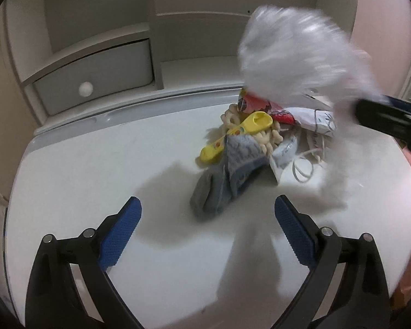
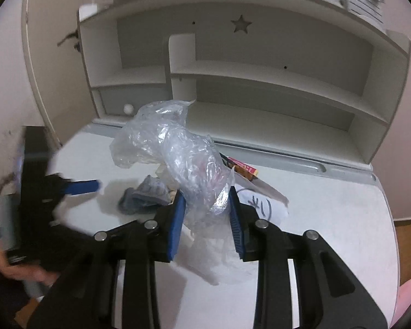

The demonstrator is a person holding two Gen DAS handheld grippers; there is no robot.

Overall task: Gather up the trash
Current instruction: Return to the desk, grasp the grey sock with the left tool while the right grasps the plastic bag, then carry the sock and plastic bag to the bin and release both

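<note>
My right gripper point(image 2: 205, 205) is shut on a crumpled clear plastic bag point(image 2: 178, 153) and holds it above the white desk point(image 2: 328, 219). In the left wrist view the bag point(image 1: 296, 54) is a blurred white mass at upper right, with the right gripper point(image 1: 391, 123) beside it. My left gripper point(image 1: 208, 216) is open and empty, low over the desk, in front of a pile: a grey sock point(image 1: 222, 189), a yellow plastic spoon point(image 1: 233, 137), a red snack wrapper point(image 1: 260, 104) and scribbled paper point(image 1: 315, 120). The left gripper point(image 2: 79, 186) shows at left in the right wrist view.
A white hutch with shelves point(image 2: 260, 87) and a small drawer with a round knob point(image 1: 85, 89) stands at the desk's back. A white cord point(image 1: 304, 170) lies by the pile. The desk's rounded front edge point(image 1: 11, 219) is close on the left.
</note>
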